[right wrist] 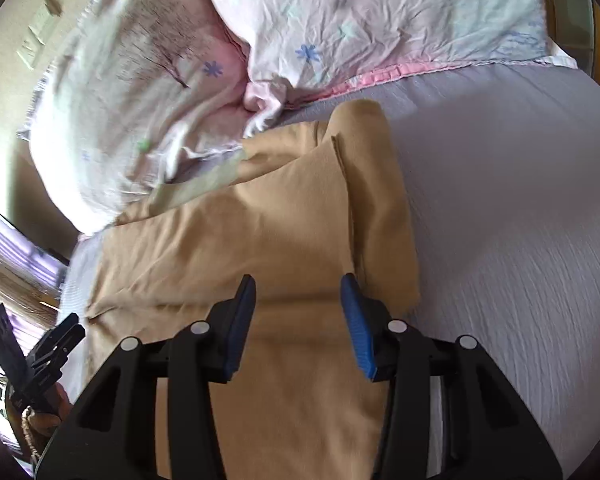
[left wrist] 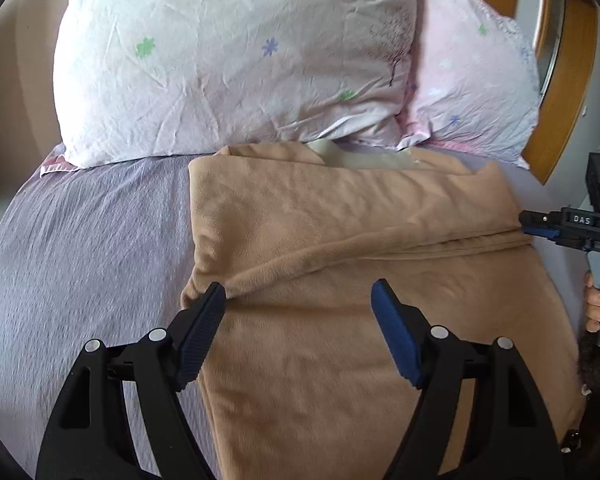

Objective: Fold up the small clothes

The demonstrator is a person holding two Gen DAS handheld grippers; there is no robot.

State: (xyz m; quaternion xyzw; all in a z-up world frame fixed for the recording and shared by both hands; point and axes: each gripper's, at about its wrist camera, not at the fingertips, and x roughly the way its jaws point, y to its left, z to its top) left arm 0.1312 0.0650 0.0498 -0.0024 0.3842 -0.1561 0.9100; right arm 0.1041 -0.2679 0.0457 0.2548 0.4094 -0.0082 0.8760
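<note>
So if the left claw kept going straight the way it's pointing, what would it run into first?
Most likely the tan garment: the left claw is open right over it, with a raised fold just ahead of its fingertips. Beyond that sits the white pillow. Depth is hard to judge through the fisheye.

**Bedroom in daylight**

A bed covered by a lilac crinkled sheet point(left wrist: 80, 240) carries two pale floral-print pillows point(left wrist: 228, 60) at its head. A curved wooden headboard point(left wrist: 568, 92) rises behind; a beige wall point(left wrist: 16, 80) stands left.
</note>
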